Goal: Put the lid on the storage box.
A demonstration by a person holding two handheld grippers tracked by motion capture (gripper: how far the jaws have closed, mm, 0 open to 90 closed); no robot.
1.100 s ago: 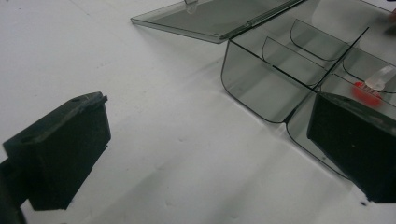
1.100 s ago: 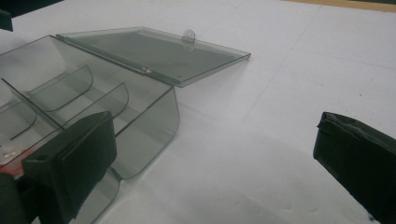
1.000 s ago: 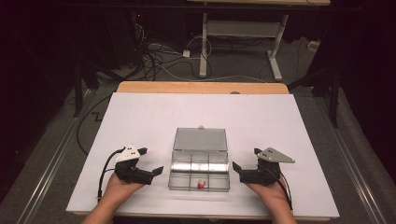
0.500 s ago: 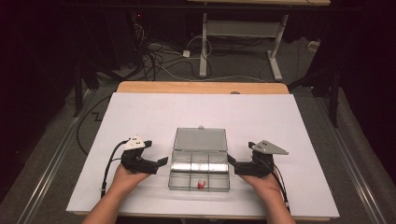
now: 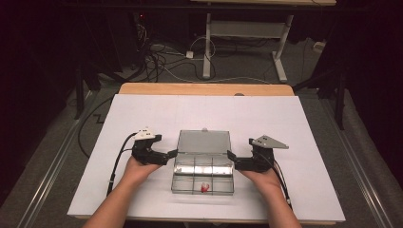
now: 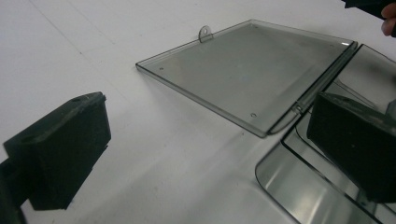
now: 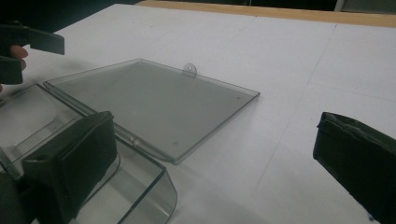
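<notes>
The clear compartment box [image 5: 203,171] sits on the white tabletop [image 5: 313,142], with its lid [image 5: 204,142] swung fully back and lying flat on the far side of the hinge. So the box is open, and the likely work in hand is either closing it or handling what is inside; the pictures do not settle which. One small red-and-white piece [image 5: 204,188] lies in a near compartment of the box, close to the front wall. The other compartments look empty, though glare on the plastic makes that hard to confirm.

The left tool [image 5: 167,155] is at the box's left edge near the hinge, jaws spread wide and holding nothing; in the left gripper view one jaw hangs over the corner of the tray [image 6: 327,177] while the other is over bare tabletop outside the box. The right tool [image 5: 233,159] mirrors it at the box's right edge, also wide and empty, with one jaw over the tray's corner [image 7: 116,186] and the other outside the box.

Judging from this, both tools are straddling the box's side walls but neither has closed on it. Gripping and moving the lid or box is yet to be done.
</notes>
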